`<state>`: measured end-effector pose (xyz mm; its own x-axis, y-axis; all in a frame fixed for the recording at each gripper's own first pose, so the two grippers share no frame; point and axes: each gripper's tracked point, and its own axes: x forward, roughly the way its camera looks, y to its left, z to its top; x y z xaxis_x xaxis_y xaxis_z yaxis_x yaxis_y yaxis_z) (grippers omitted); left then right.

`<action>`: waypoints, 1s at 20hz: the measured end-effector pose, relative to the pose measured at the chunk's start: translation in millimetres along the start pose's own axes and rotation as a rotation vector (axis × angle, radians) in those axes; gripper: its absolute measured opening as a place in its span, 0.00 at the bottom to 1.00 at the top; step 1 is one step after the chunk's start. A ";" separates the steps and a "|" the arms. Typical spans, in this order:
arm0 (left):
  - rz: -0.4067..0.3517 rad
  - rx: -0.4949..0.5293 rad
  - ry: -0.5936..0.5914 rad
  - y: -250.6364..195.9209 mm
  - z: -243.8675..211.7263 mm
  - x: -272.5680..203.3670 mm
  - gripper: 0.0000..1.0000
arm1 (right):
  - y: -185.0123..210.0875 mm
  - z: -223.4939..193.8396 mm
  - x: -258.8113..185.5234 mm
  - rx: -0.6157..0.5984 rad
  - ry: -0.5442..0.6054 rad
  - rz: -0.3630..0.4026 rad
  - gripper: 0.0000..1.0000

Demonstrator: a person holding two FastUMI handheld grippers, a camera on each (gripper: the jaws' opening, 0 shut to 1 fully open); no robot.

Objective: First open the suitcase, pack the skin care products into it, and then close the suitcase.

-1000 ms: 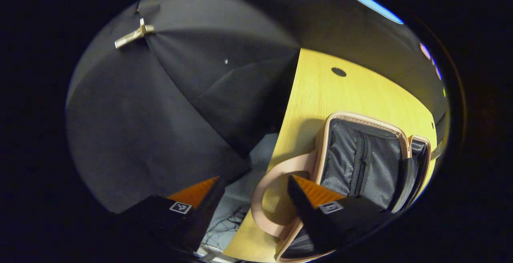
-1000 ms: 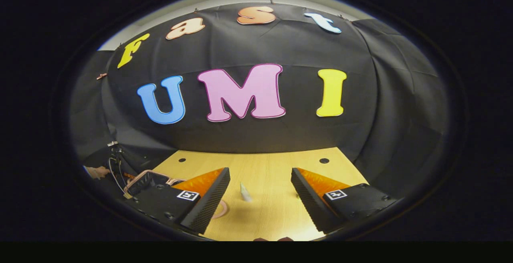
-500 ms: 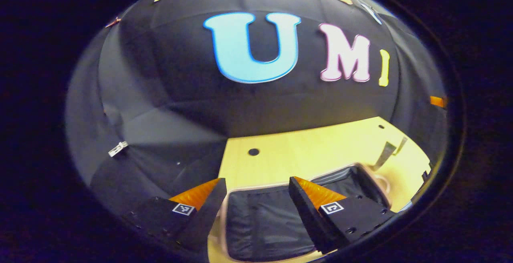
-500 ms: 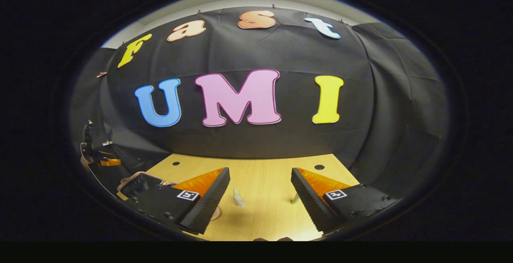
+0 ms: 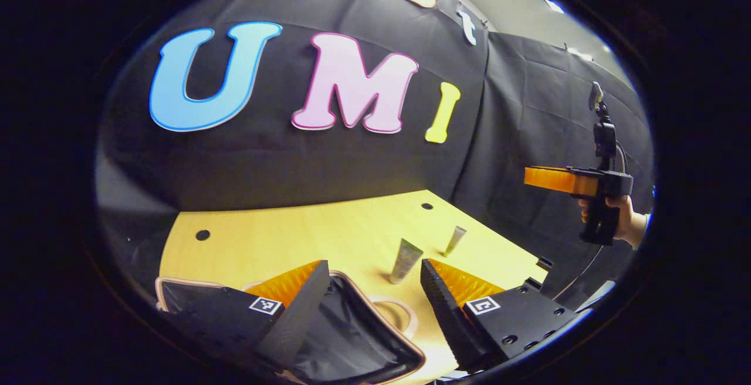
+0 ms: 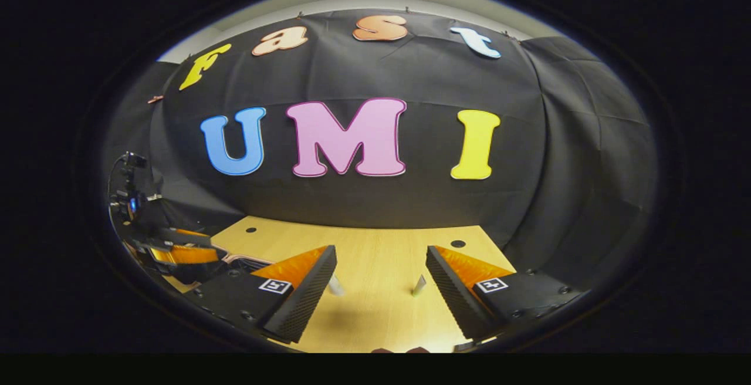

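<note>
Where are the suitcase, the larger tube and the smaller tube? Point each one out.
suitcase [image 5: 352, 338], left gripper view, on its dark lining.
larger tube [image 5: 406, 260], left gripper view, mid-body.
smaller tube [image 5: 455, 240], left gripper view, mid-body.

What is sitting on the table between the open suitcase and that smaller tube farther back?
In the left gripper view, a larger tube stands between the open suitcase and the smaller tube; otherwise bare wooden table.

Open suitcase [image 5: 358, 338] lies on the table; two tubes [image 5: 406, 260] [image 5: 455, 240] stand beyond.
</note>
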<state>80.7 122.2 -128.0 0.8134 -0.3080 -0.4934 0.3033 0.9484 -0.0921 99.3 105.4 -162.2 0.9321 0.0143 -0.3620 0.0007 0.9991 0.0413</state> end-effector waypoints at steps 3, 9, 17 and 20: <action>-0.053 0.031 0.088 -38.3 -25.7 38.6 0.98 | -10.8 -9.1 2.6 -0.015 0.011 0.006 0.97; -0.018 0.009 0.246 -47.0 -62.1 108.8 0.98 | -32.8 -33.6 6.8 0.019 0.061 0.037 0.97; 0.126 -0.084 0.382 -8.7 -109.8 212.3 0.98 | -76.6 -79.3 36.3 0.034 0.169 0.088 0.97; 0.169 -0.082 0.400 3.6 -116.3 236.7 0.96 | -91.5 -105.0 60.0 0.048 0.224 0.111 0.98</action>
<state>216.6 61.4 -345.7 0.5869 -0.1106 -0.8021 0.1294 0.9907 -0.0419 117.1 19.0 -285.5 0.8239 0.1376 -0.5497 -0.0750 0.9880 0.1350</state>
